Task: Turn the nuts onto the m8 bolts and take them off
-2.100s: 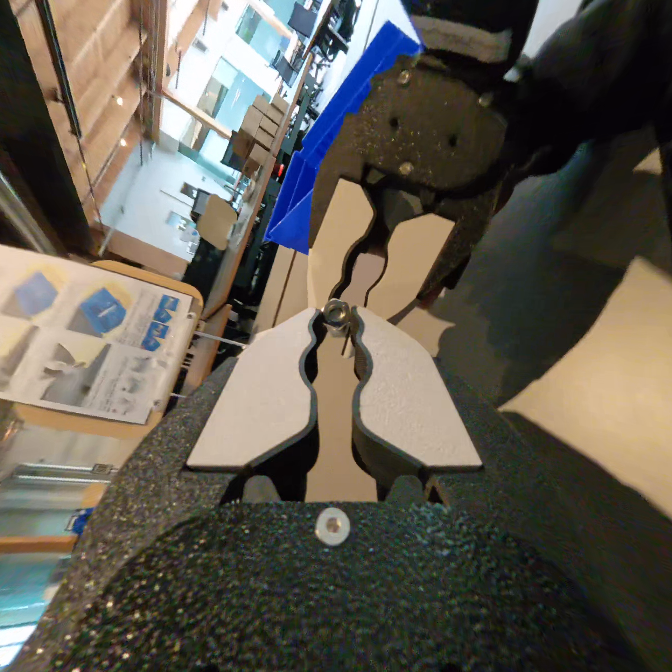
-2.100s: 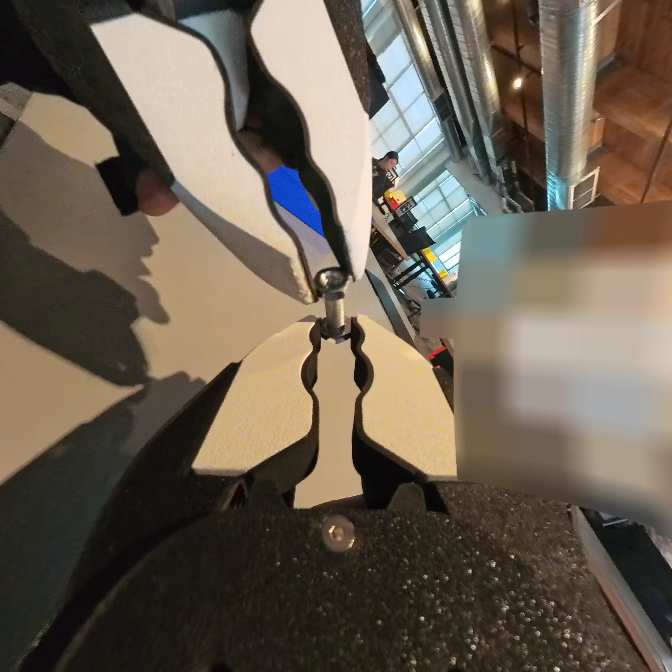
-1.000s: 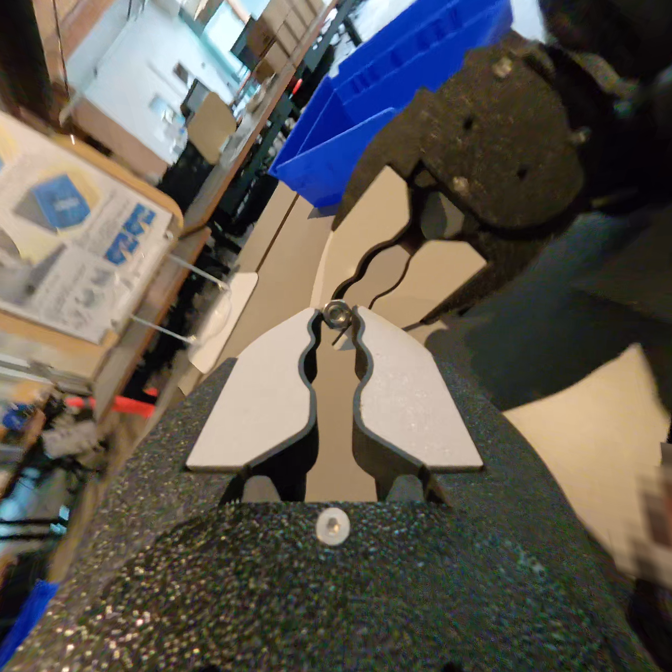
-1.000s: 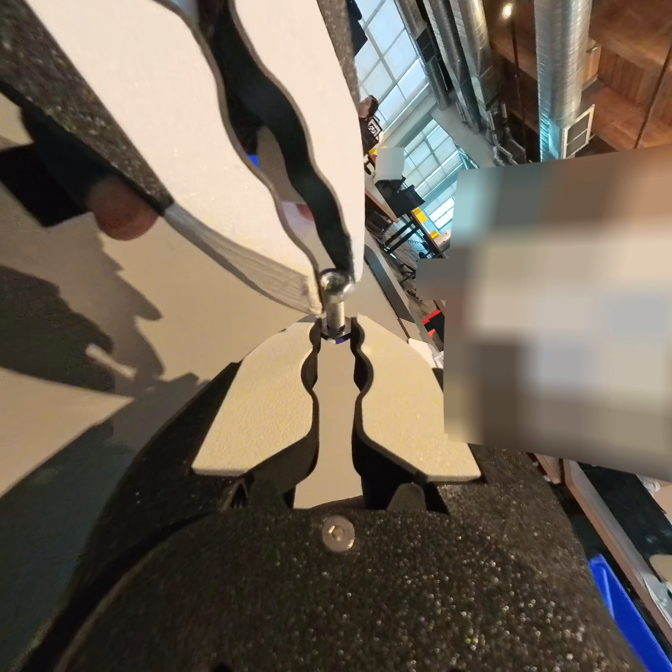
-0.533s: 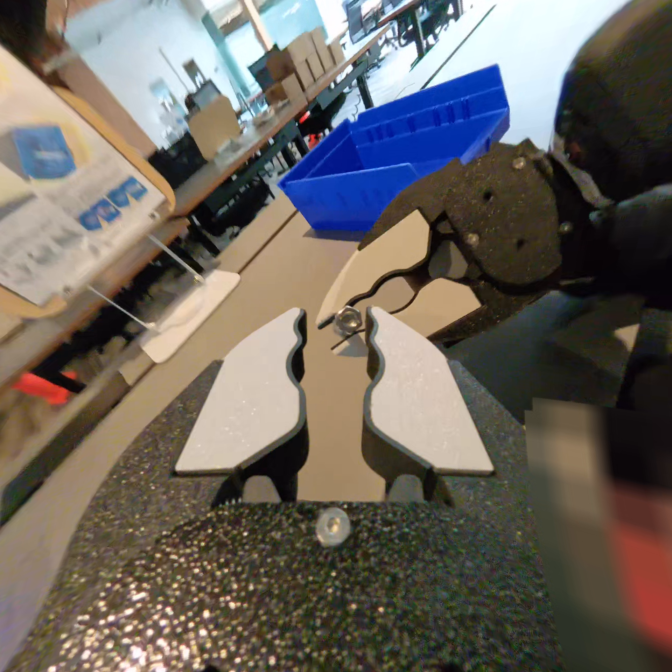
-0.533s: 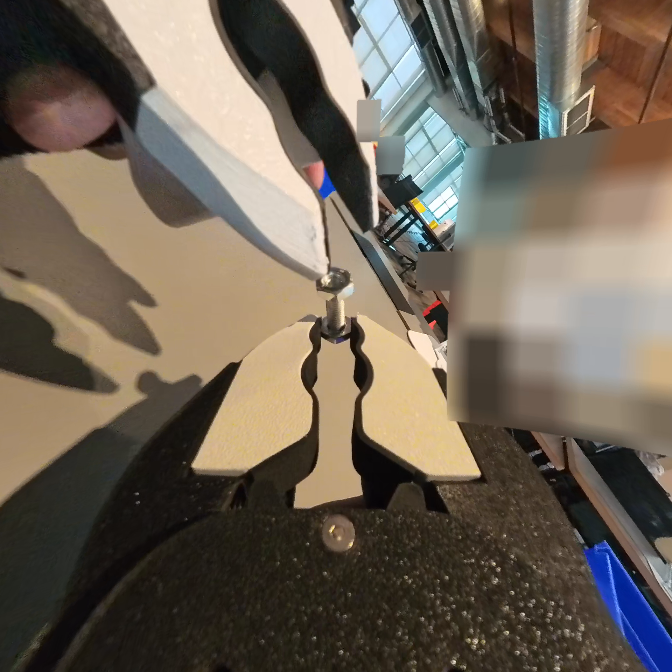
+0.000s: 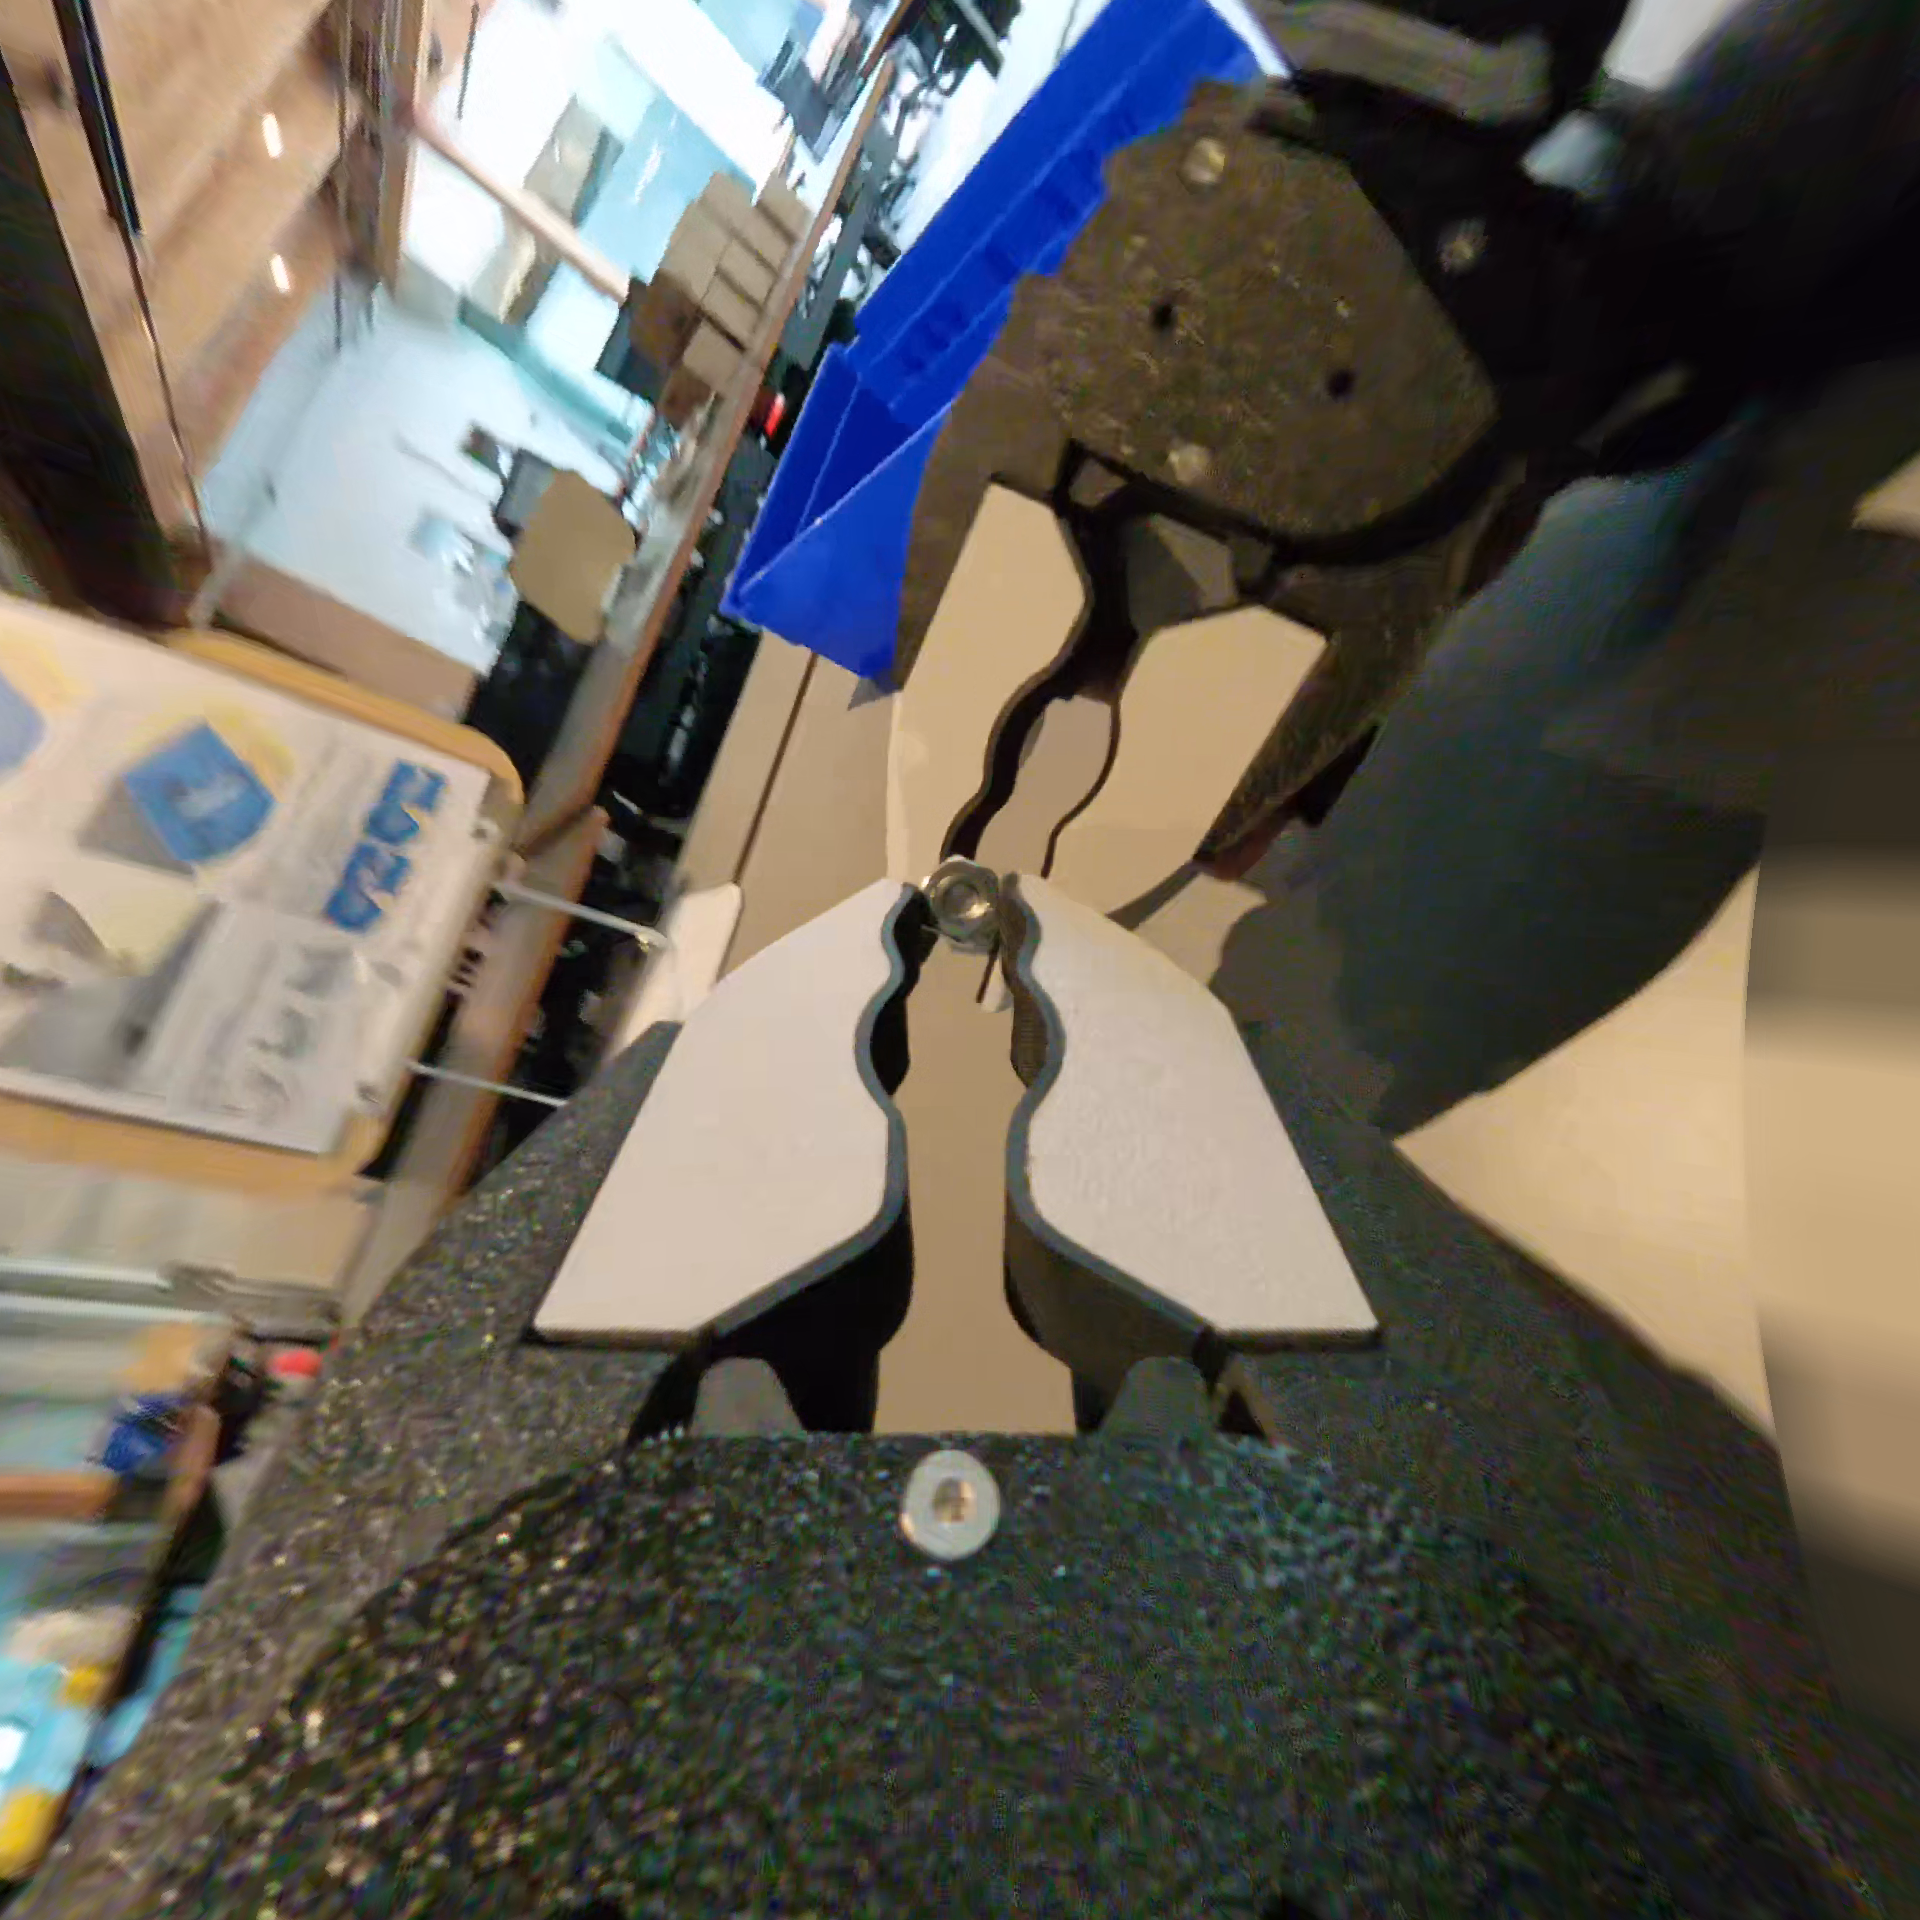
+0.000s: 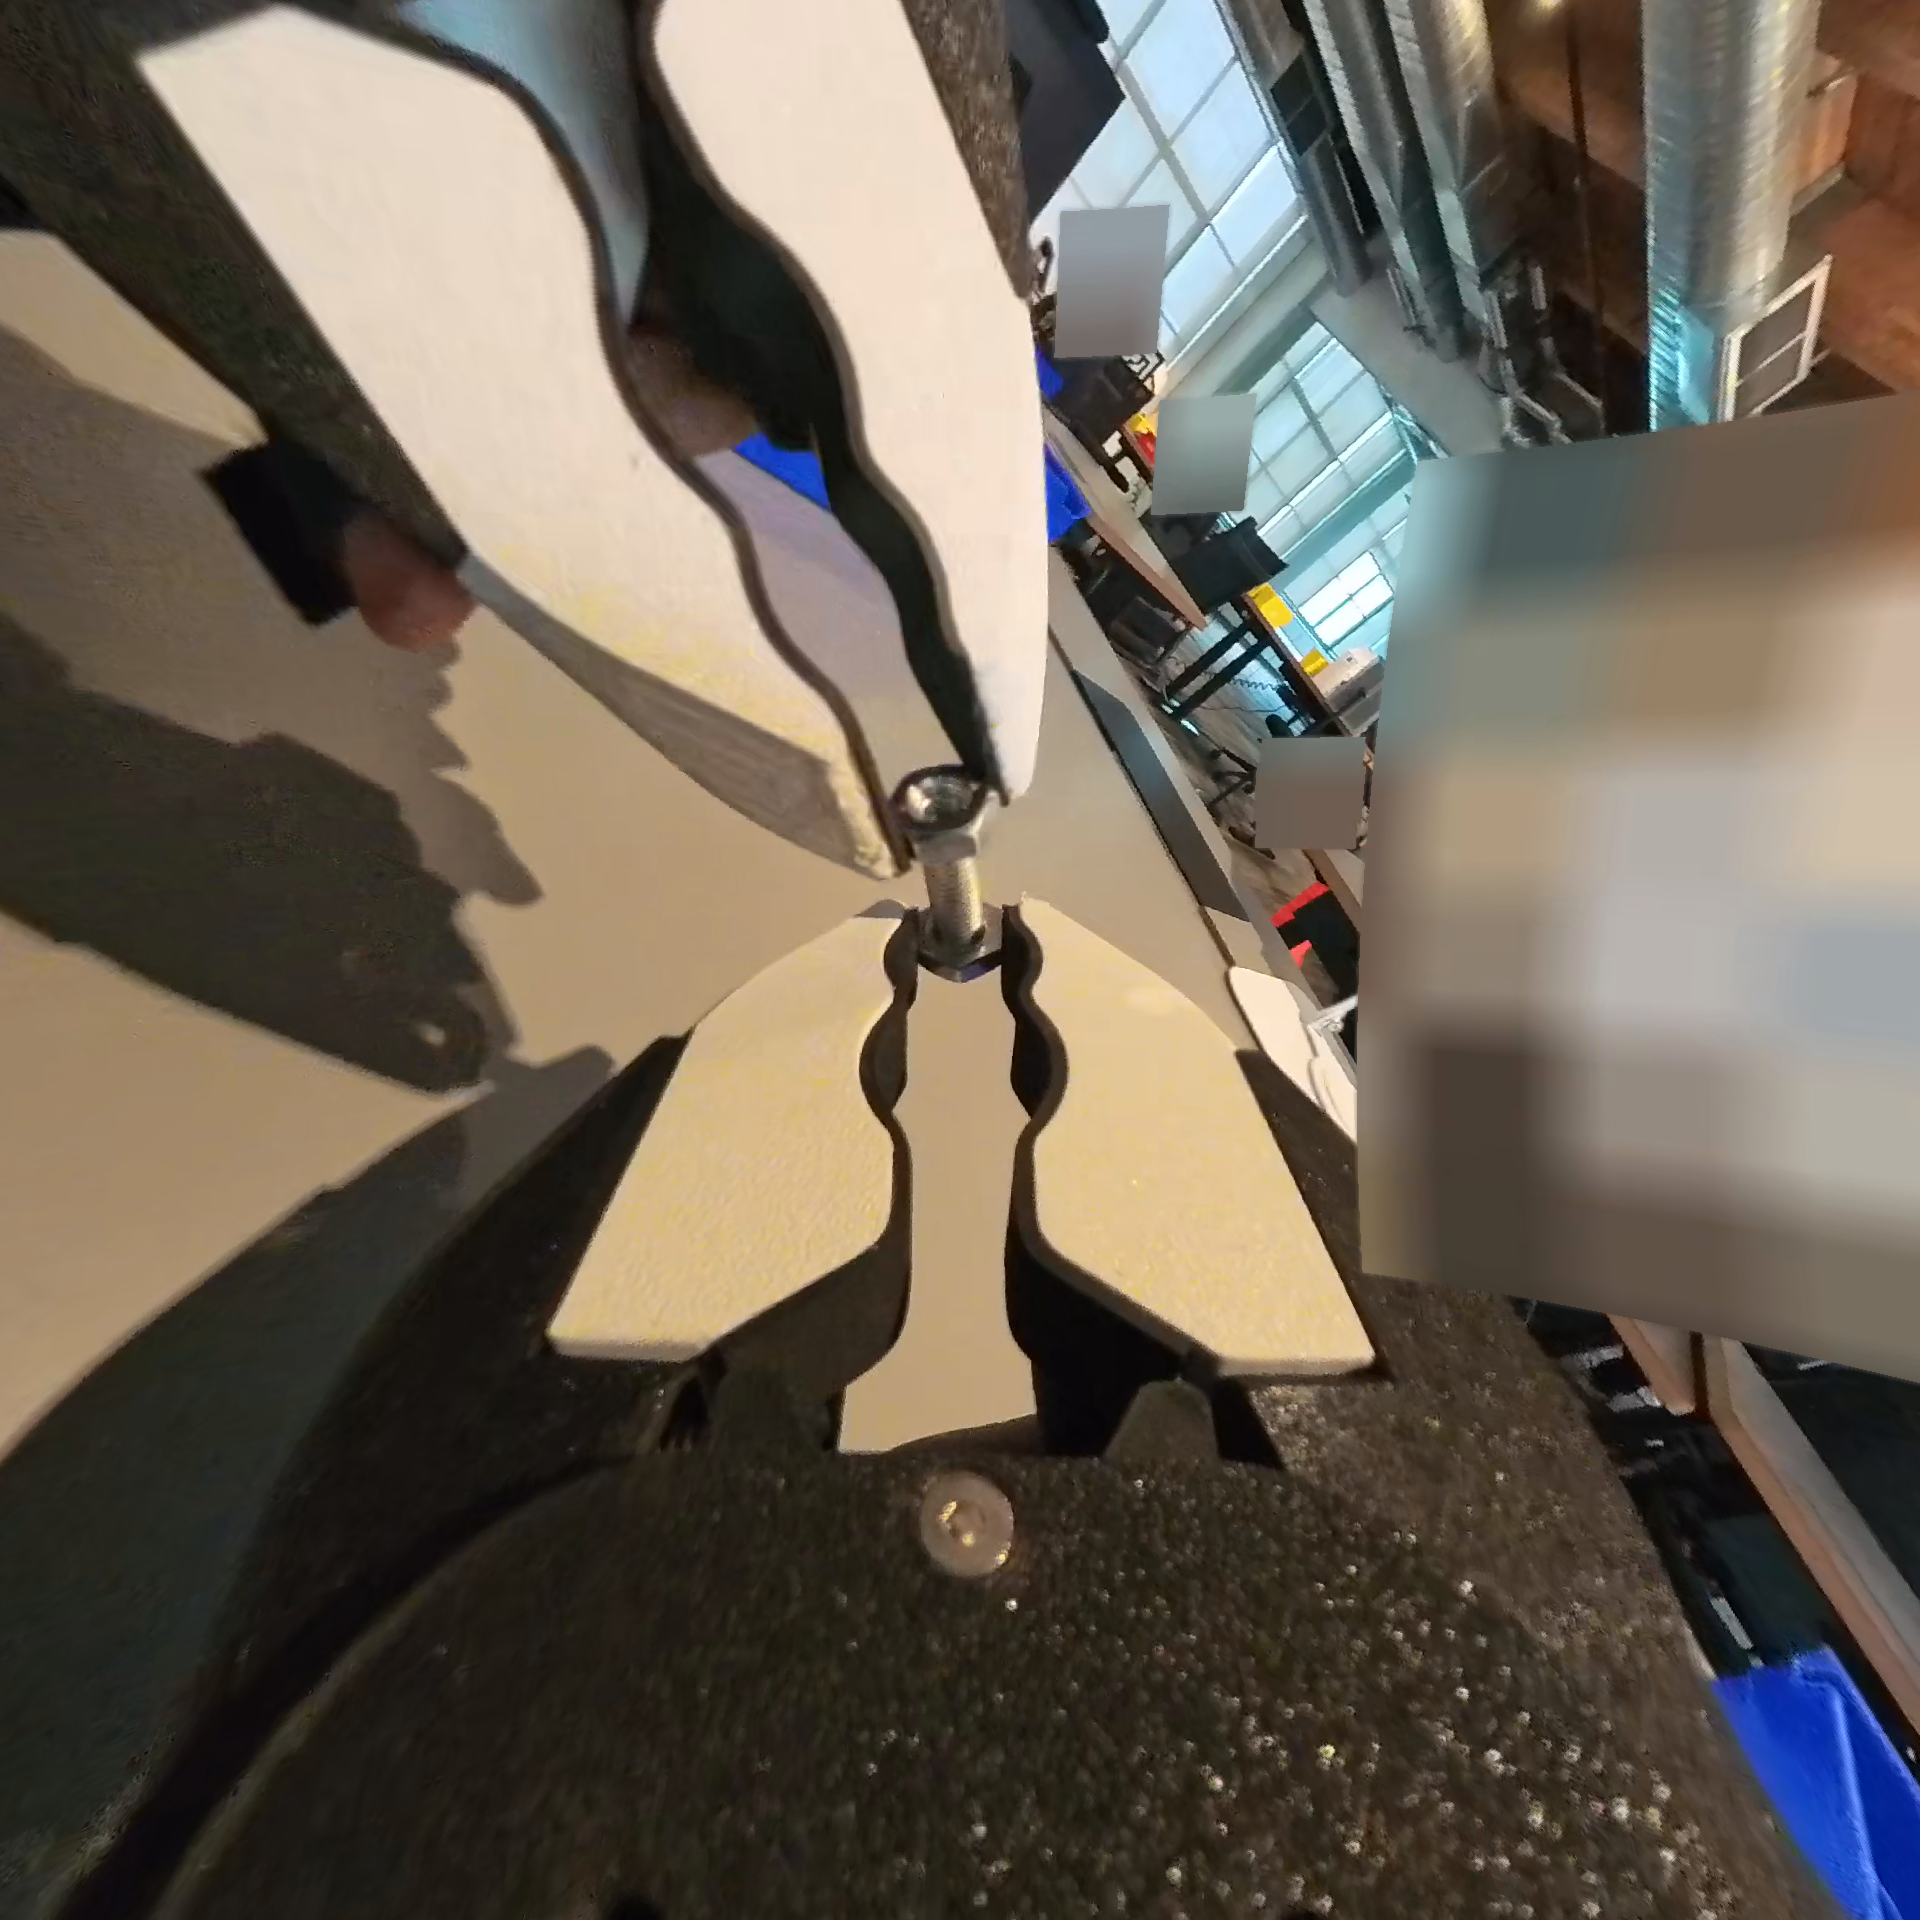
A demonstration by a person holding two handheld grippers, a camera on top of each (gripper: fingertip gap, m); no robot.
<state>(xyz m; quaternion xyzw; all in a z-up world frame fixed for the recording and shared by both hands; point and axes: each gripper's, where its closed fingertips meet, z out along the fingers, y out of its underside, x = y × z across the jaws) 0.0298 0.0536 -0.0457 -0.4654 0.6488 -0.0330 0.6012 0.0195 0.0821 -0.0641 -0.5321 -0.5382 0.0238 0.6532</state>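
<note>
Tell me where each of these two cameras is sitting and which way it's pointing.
Left wrist view: sits behind the left tongs, looks along them at the nut they grip; beyond, the right tongs, blue bin, table.
Right wrist view: sits behind the right tongs, looks along them at the bolt and the left tongs above; a fingertip shows.
Shared: nut, both tongs, table.
</note>
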